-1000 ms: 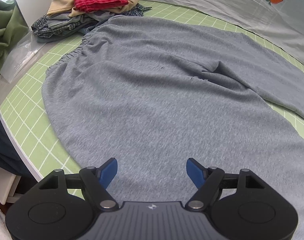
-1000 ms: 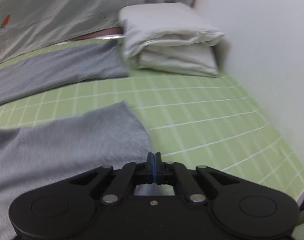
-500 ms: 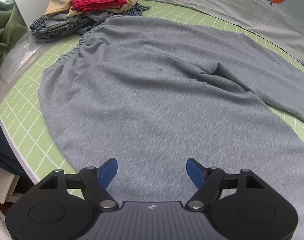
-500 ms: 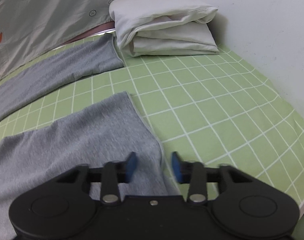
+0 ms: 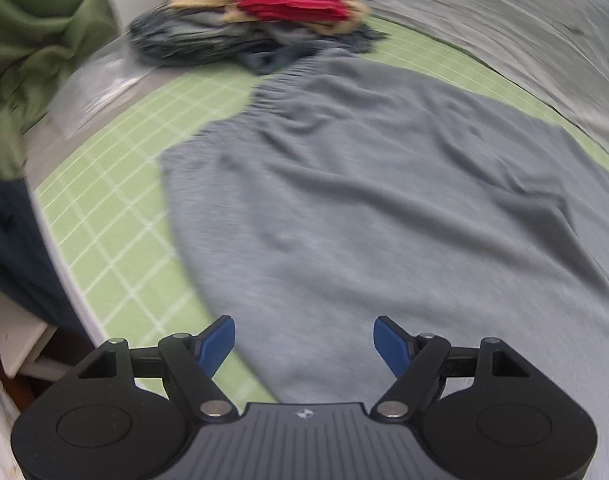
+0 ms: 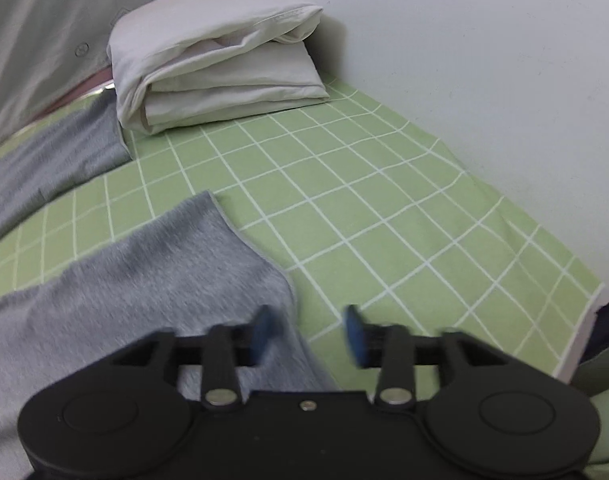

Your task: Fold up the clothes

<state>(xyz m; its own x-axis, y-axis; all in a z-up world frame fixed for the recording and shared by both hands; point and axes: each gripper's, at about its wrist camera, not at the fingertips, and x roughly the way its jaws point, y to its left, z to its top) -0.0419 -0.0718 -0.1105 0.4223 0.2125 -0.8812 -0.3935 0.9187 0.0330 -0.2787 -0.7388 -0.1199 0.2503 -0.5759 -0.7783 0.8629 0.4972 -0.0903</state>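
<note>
Grey sweatpants (image 5: 364,200) lie spread flat on the green checked sheet (image 5: 116,216), their gathered waistband (image 5: 264,96) at the far left. My left gripper (image 5: 304,340) hovers open over the near side of the pants, holding nothing. In the right wrist view one grey pant leg (image 6: 164,276) ends at a cuff on the sheet, and the other leg (image 6: 48,160) lies farther back. My right gripper (image 6: 308,336) is open just above the near cuff's corner, with no cloth between its blue fingers (image 6: 354,336).
A pile of clothes (image 5: 260,12) topped by red checked fabric sits beyond the waistband. A green cloth (image 5: 28,52) hangs at the left. Folded white bedding (image 6: 216,56) rests against the wall (image 6: 484,60). The bed's edge (image 6: 584,320) is at the right.
My right gripper went from shut to open, letting go at the pant leg's cuff, and opened wider. My left gripper stayed open and swung left toward the waistband, blurring the view.
</note>
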